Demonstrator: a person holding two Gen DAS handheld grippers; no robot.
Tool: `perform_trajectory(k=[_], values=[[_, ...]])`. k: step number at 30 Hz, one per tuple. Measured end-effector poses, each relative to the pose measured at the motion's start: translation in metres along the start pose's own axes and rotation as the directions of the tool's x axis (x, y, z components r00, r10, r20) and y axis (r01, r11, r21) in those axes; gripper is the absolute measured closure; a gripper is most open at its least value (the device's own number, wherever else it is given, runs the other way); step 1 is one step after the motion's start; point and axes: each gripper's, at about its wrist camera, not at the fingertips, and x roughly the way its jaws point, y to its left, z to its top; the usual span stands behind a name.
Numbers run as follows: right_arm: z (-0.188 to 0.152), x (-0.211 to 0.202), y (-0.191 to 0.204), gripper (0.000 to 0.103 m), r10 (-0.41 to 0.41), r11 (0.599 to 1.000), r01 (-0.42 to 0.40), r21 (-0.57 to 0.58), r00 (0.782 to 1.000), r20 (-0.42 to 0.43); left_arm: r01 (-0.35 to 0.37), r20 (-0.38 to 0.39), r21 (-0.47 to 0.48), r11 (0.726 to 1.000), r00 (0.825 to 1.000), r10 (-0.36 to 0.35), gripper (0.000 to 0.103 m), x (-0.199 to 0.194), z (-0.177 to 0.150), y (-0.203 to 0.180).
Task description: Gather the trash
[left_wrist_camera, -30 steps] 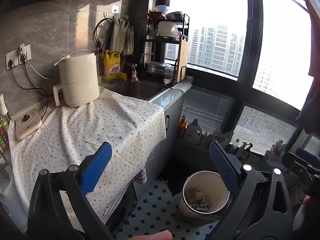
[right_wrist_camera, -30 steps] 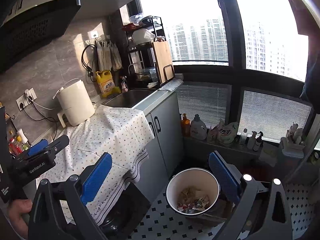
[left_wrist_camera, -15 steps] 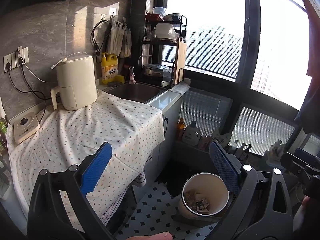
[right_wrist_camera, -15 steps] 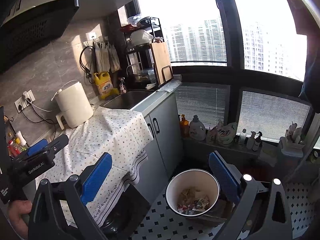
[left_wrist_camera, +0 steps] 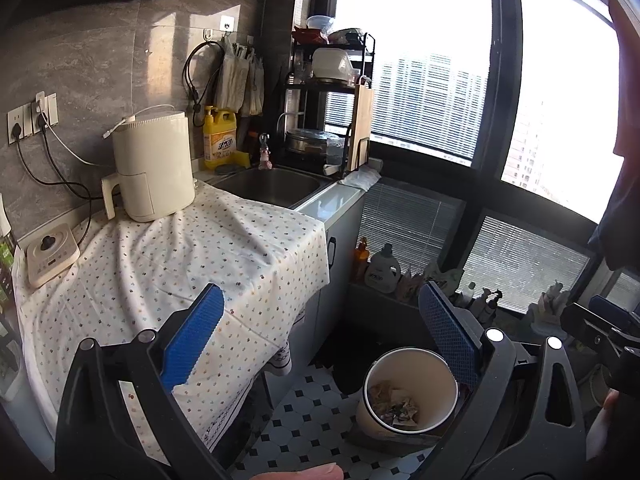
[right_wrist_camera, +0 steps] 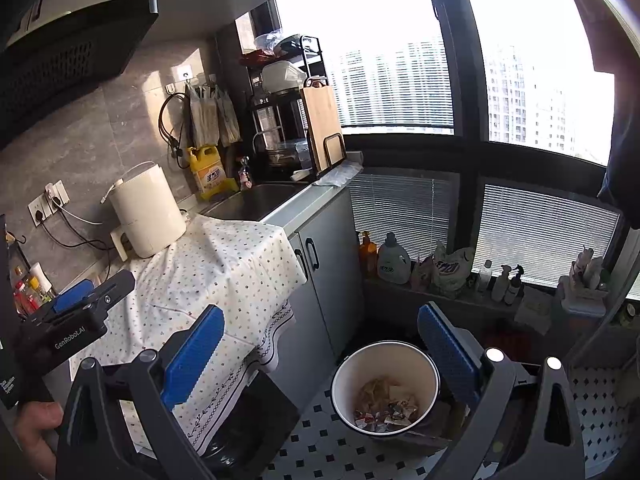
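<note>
A white bin [left_wrist_camera: 416,360] stands on the tiled floor beside the counter, with crumpled wrappers [left_wrist_camera: 394,406] inside. It also shows in the right wrist view [right_wrist_camera: 348,376], with trash [right_wrist_camera: 384,406] in it. My left gripper [left_wrist_camera: 320,344] is open and empty, held high above the counter edge and floor. My right gripper [right_wrist_camera: 320,344] is open and empty, above and short of the bin. The left gripper also shows at the left of the right wrist view [right_wrist_camera: 86,304]. I see no loose trash on the counter.
A dotted cloth [left_wrist_camera: 180,264] covers the counter, with a cream appliance [left_wrist_camera: 152,168] and a small white device [left_wrist_camera: 50,254] on it. A sink [left_wrist_camera: 272,186], yellow detergent bottle [left_wrist_camera: 218,140] and dish rack [left_wrist_camera: 328,100] stand behind. Bottles [right_wrist_camera: 394,260] line the window ledge.
Both grippers have pulled slightly back and up, so the counter and bin look a little farther away. Both stay open and empty.
</note>
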Motion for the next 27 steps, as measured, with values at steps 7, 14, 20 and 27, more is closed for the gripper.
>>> perform_trajectory(k=[7, 14, 20, 27], values=[[0.0010, 0.0011, -0.0006, 0.008, -0.001, 1.000, 0.001, 0.000, 1.000, 0.001, 0.002, 0.003, 0.000, 1.000, 1.000, -0.002, 0.006, -0.0005, 0.0007, 0.0024], [0.0021, 0.0012, -0.0008, 0.008, -0.001, 1.000, 0.001, 0.001, 1.000, -0.001, 0.000, 0.002, 0.000, 1.000, 1.000, 0.000, 0.006, -0.0004, 0.0009, 0.0016], [0.0011, 0.0014, 0.0000, 0.008, -0.005, 1.000, 0.005, 0.005, 1.000, -0.004, -0.001, 0.001, 0.004, 1.000, 1.000, 0.001, 0.006, -0.0006, 0.0007, 0.0019], [-0.0022, 0.0010, 0.0022, 0.008, -0.010, 1.000, 0.010, 0.008, 1.000, -0.009, 0.011, -0.003, 0.013, 1.000, 1.000, -0.011, 0.006, 0.0007, -0.0015, 0.0073]])
